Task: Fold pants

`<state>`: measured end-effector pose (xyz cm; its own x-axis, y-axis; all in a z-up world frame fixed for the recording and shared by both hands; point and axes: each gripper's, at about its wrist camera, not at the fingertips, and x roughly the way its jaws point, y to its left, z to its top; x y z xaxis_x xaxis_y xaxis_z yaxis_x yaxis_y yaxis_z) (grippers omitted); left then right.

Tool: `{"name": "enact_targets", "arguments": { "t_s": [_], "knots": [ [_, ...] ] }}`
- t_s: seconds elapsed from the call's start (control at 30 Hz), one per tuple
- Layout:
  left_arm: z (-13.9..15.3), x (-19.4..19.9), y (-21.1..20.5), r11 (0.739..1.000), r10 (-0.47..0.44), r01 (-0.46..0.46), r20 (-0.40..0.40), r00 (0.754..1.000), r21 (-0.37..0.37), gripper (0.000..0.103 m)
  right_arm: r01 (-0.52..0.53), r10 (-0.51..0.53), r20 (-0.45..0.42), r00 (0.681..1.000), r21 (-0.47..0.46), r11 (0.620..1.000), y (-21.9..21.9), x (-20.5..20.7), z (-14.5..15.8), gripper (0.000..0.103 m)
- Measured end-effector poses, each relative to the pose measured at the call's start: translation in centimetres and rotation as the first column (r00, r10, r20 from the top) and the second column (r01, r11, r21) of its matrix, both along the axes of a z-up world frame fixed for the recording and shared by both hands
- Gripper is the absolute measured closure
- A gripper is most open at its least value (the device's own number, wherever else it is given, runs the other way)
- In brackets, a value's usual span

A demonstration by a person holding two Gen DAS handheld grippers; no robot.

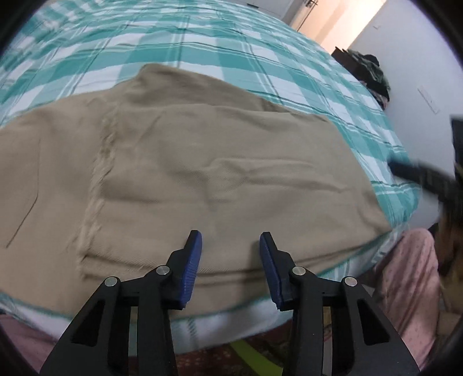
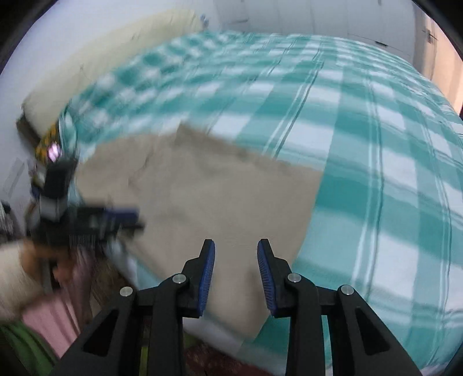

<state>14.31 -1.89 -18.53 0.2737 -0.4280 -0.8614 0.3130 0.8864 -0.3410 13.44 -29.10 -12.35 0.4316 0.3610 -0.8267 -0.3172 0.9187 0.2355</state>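
A wide bed under a teal-and-white checked cotton cover (image 1: 220, 60) is filling most of both views. In the left wrist view, pale plain walls (image 1: 411, 66) are standing at two o'clock, with warm light glowing in an opening (image 1: 350, 20) at one o'clock and a dark heap of clothes (image 1: 373, 72) sitting beside the bed. In the right wrist view, a long cream pillow (image 2: 115, 52) is lying at ten o'clock, and white cupboard doors (image 2: 332, 17) are running along twelve o'clock.
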Motion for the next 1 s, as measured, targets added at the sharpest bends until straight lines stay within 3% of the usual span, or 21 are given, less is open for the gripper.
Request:
{"name": "enact_targets", "arguments": {
  "t_s": [0.13, 0.17, 0.23, 0.3, 0.43, 0.57, 0.63, 0.7, 0.77, 0.9, 1.0],
  "knots": [
    [0.0, -0.1, 0.4, 0.999, 0.036, -0.036, -0.015, 0.999, -0.028, 0.062, 0.045, -0.038, -0.064, 0.997, 0.114, 0.993, -1.4, 6.5, -0.6, 0.071],
    [-0.1, -0.3, 0.2, 0.999, 0.036, -0.036, -0.004, 0.999, -0.017, 0.062, 0.095, -0.079, -0.117, 0.990, 0.140, 0.986, -1.8, 8.4, -2.3, 0.071],
    [-0.1, -0.7, -0.3, 1.000, 0.029, -0.029, 0.017, 0.999, 0.003, 0.062, 0.188, -0.161, -0.222, 0.962, 0.107, 0.976, -2.9, 10.5, -6.4, 0.073],
    [-0.1, -0.4, -0.6, 1.000, 0.022, -0.022, 0.023, 1.000, 0.012, 0.062, 0.238, -0.199, -0.280, 0.939, 0.111, 0.965, -3.4, 11.2, -9.0, 0.083],
    [-0.1, -0.5, 0.4, 0.999, 0.033, -0.033, 0.014, 0.999, -0.021, 0.062, 0.246, -0.219, -0.188, 0.957, 0.136, 0.960, -3.8, 8.6, -6.1, 0.084],
    [-0.2, -0.5, 0.5, 0.999, 0.042, -0.041, 0.015, 0.999, -0.031, 0.061, 0.072, -0.065, -0.063, 0.996, 0.123, 0.990, -1.8, 1.5, -2.0, 0.084],
    [-0.3, -0.6, 0.5, 0.999, 0.041, -0.040, 0.022, 0.999, -0.031, 0.061, -0.010, 0.017, -0.063, 0.998, 0.114, 0.993, -0.2, -1.6, -2.3, 0.084],
    [-0.3, -0.6, 0.5, 0.999, 0.042, -0.042, 0.026, 0.999, -0.034, 0.060, -0.054, 0.059, -0.117, 0.991, 0.049, 0.997, 1.1, -3.6, -4.6, 0.083],
    [-0.4, -0.8, 0.4, 0.999, 0.039, -0.039, 0.027, 0.999, -0.029, 0.060, -0.025, 0.028, -0.130, 0.991, 0.022, 0.999, 1.2, -4.8, -6.5, 0.082],
    [-0.4, -0.9, 0.6, 0.999, 0.035, -0.034, 0.034, 0.999, -0.035, 0.060, 0.135, -0.100, -0.180, 0.979, 0.192, 0.972, -1.2, -4.8, -7.4, 0.083],
    [-0.5, -1.0, 0.8, 0.998, 0.040, -0.038, 0.036, 0.999, -0.051, 0.060, 0.158, -0.114, -0.195, 0.974, 0.233, 0.959, -2.0, -4.8, -7.7, 0.085]
  ]
}}
